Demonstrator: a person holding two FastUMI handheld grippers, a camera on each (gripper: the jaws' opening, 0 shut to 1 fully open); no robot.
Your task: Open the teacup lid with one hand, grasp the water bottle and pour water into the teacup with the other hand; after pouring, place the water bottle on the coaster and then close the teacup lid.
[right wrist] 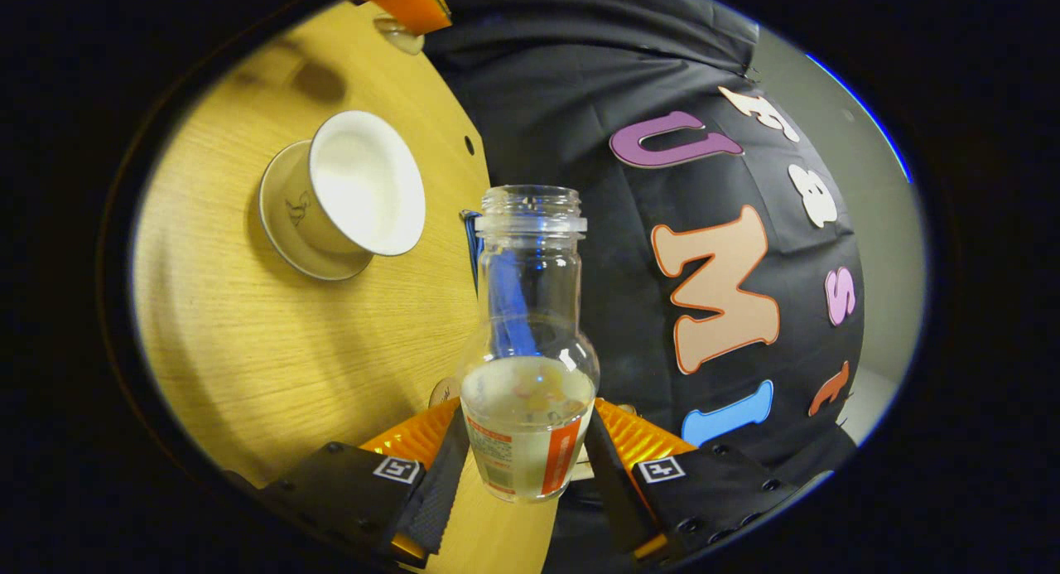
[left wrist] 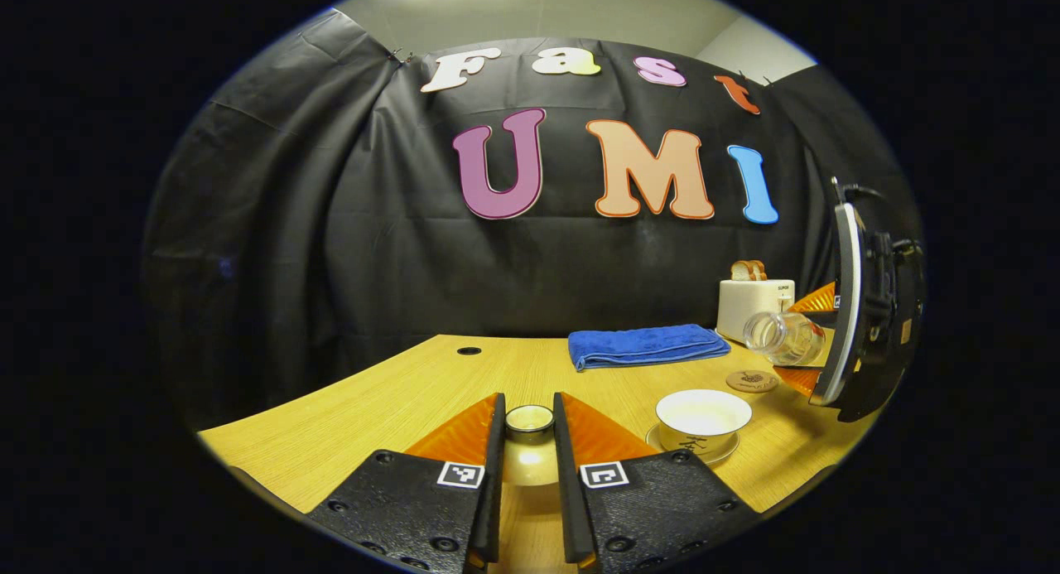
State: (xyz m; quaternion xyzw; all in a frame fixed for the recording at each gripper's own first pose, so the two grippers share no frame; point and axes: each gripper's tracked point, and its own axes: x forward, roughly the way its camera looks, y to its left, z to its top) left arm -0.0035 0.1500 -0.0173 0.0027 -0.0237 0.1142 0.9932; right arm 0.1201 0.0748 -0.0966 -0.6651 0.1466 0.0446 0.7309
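Right gripper (right wrist: pixel 523 466) fingers clamp the water bottle (right wrist: pixel 527 367), tilted, mouth toward the teacup (right wrist: pixel 348 189) but short of it | left gripper (left wrist: pixel 530 458) fingers narrow on the teacup lid (left wrist: pixel 529 422), beside the open teacup on the tabletop (left wrist: pixel 397 400) | coaster (left wrist: pixel 752 381) behind the teacup.

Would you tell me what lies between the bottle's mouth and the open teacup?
Nothing lies there. In the left gripper view, only bare table and the coaster sit below the gap between the bottle and the teacup.
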